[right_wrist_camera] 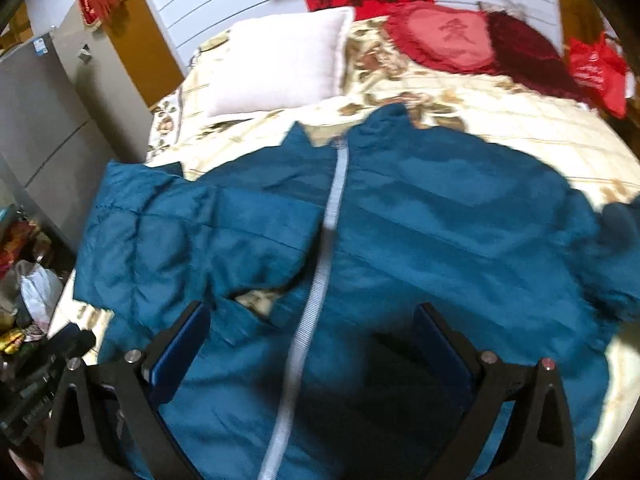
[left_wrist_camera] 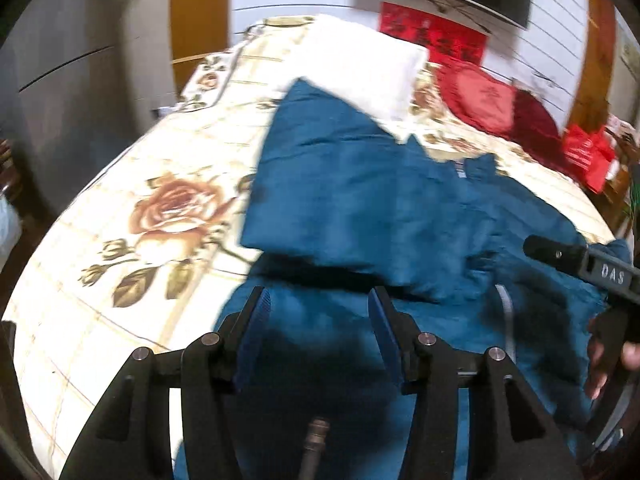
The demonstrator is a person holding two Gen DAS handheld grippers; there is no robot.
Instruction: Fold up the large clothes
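Observation:
A large teal padded jacket (right_wrist_camera: pixel 420 216) lies spread on the bed, front up, with a pale grey zipper (right_wrist_camera: pixel 320 280) down its middle and the collar toward the pillows. Its left sleeve (right_wrist_camera: pixel 160 240) is folded in over the body. In the left wrist view the jacket (left_wrist_camera: pixel 360 200) fills the middle. My left gripper (left_wrist_camera: pixel 318 300) is open and empty just above the jacket's lower part. My right gripper (right_wrist_camera: pixel 312 320) is open and empty over the hem, astride the zipper. It also shows at the right edge of the left wrist view (left_wrist_camera: pixel 580 260).
The bed has a cream bedspread with brown roses (left_wrist_camera: pixel 160 220). A white pillow (right_wrist_camera: pixel 280 64) and red cushions (right_wrist_camera: pixel 448 40) lie at its head. A grey cabinet (right_wrist_camera: pixel 36 120) and floor clutter (right_wrist_camera: pixel 24 300) stand to the left. A red bag (right_wrist_camera: pixel 596 72) sits at the right.

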